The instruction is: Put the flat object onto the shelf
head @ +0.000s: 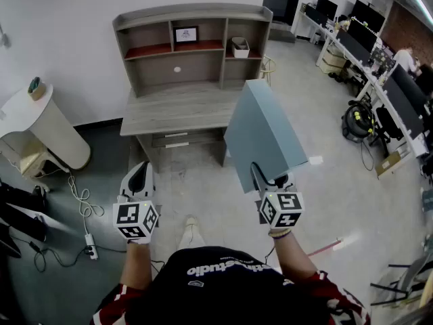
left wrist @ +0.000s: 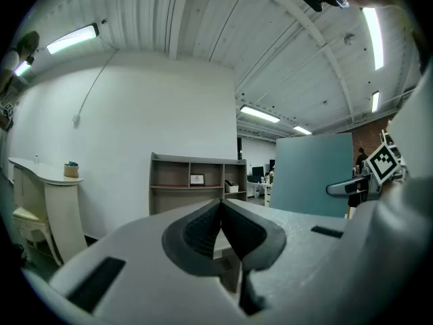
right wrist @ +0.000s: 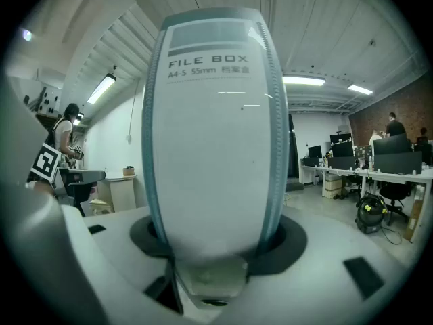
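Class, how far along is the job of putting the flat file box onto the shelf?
Done: the right tool is clamped on the flat blue-grey file box, held aloft. In hand: the box is some way short of the grey wooden shelf unit. Left: reaching the shelf and setting it there. The left tool is shut, empty.

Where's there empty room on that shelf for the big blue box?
The desktop is bare, and so is the top board of the shelf. The left cubby beside the picture frame looks empty. The right cubby holds a small white bin, so it's crowded there.
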